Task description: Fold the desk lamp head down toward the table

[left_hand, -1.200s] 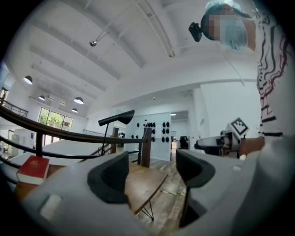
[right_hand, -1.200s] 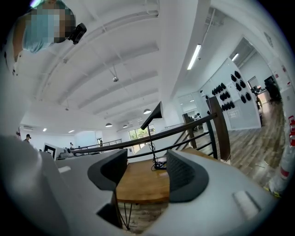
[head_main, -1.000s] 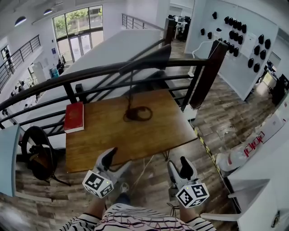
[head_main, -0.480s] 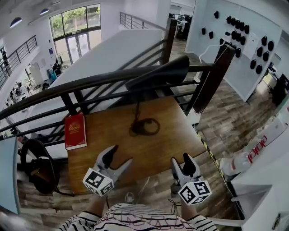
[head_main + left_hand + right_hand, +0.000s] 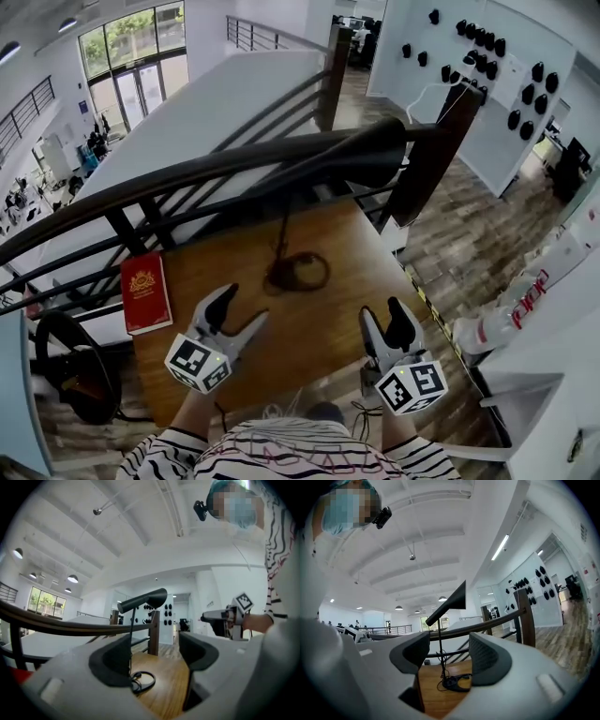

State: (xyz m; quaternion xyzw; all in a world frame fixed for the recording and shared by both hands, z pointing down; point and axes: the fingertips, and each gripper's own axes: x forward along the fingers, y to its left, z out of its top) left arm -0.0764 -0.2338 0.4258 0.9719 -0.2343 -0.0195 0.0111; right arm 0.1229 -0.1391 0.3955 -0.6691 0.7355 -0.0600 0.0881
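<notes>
The desk lamp stands at the back of the wooden table (image 5: pixel 319 328). Its long black head (image 5: pixel 375 157) is raised level on a thin stem (image 5: pixel 284 230) above a ring base (image 5: pixel 298 272) with a coiled cord. My left gripper (image 5: pixel 242 309) and right gripper (image 5: pixel 384 319) hover over the table's near edge, both open and empty, well short of the lamp. From the left gripper (image 5: pixel 154 660) view the lamp head (image 5: pixel 143 599) sits above the base (image 5: pixel 143 681), with the right gripper (image 5: pixel 225 618) off to the side. Between the right gripper (image 5: pixel 449 656) jaws I see the head (image 5: pixel 449 603) and base (image 5: pixel 457 682).
A red book (image 5: pixel 145 292) lies on the table's left side. A dark railing (image 5: pixel 187 178) with a wooden post (image 5: pixel 431 150) runs just behind the table, close to the lamp head. A black round object (image 5: pixel 70 361) hangs left of the table.
Both grippers have moved forward from off the table's front to over its near edge. The lamp looks nearer in the head view; its head stays raised.
</notes>
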